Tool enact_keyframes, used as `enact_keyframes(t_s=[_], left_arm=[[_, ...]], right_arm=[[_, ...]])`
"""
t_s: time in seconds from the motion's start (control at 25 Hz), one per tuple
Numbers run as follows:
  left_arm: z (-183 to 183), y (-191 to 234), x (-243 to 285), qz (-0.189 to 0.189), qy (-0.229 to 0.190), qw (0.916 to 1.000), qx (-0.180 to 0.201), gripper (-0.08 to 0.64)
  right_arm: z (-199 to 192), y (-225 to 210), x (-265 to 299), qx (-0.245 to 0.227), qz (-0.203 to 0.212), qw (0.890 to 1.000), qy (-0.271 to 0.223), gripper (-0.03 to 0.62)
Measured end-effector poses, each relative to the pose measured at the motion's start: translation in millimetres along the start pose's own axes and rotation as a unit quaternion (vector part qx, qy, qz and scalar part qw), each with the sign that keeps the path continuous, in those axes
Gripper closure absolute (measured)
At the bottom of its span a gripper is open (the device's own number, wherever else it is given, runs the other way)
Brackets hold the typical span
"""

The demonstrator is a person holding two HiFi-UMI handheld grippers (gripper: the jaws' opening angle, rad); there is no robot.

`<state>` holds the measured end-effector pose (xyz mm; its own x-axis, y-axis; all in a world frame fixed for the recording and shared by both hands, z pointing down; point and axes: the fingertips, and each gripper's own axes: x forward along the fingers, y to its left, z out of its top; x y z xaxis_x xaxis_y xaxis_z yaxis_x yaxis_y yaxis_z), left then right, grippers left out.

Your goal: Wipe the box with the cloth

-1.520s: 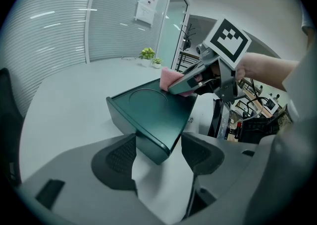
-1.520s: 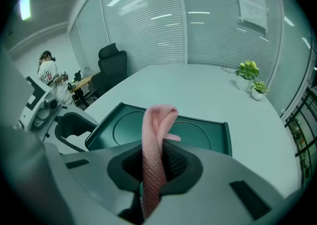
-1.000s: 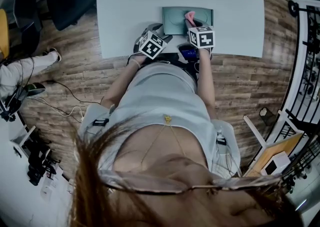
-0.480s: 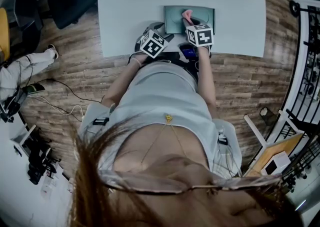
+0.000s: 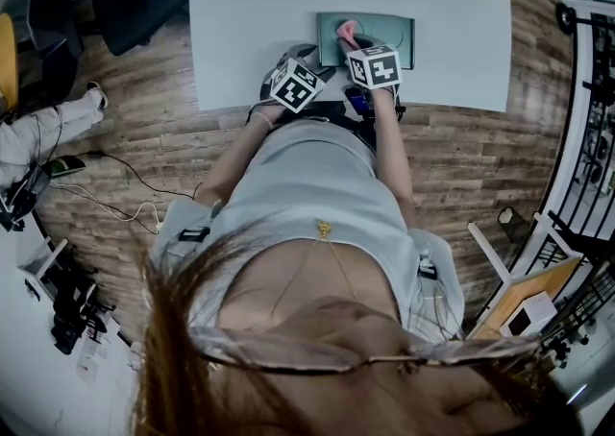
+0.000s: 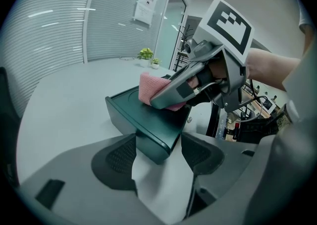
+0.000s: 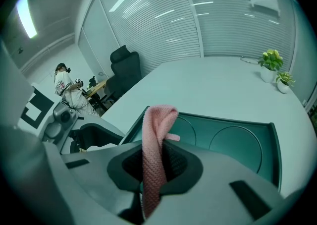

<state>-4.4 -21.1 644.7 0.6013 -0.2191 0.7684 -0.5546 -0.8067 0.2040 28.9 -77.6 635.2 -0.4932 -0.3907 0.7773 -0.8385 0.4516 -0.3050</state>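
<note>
Right gripper view: cloth (image 7: 154,140) on box (image 7: 237,144)

Left hand-held gripper (image 6: 158,158) clamped on box (image 6: 148,120) corner, right hand-held gripper (image 7: 154,165) pinching cloth (image 7: 157,120), forearms (image 5: 392,148) extended forward

Wood-plank floor (image 5: 461,156); pale table (image 5: 269,2); black office chair (image 7: 126,68); slatted blinds (image 7: 223,16); potted plants (image 7: 271,63).

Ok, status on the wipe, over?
Left gripper clamped on corner of dark green plastic box. Right gripper pinching pink knitted cloth, on box top. Nothing in the way.
</note>
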Motion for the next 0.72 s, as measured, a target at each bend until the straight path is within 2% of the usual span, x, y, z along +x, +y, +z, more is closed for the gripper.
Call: enact_keyframes(t_s=[0.24, 0.44, 0.72], left_arm=[[0, 1, -1, -0.002, 0.0, 1.0, 0.0, 0.276], [0, 0, -1, -0.004, 0.0, 1.0, 0.001, 0.276], [-2, 1, -1, -0.007, 0.0, 1.0, 0.001, 0.276]], right_arm=[[4, 17, 7, -0.011, 0.013, 1.0, 0.001, 0.554], [6, 26, 11, -0.05, 0.004, 0.999, -0.001, 0.554], [6, 41, 14, -0.038, 0.042, 0.998, -0.004, 0.554]])
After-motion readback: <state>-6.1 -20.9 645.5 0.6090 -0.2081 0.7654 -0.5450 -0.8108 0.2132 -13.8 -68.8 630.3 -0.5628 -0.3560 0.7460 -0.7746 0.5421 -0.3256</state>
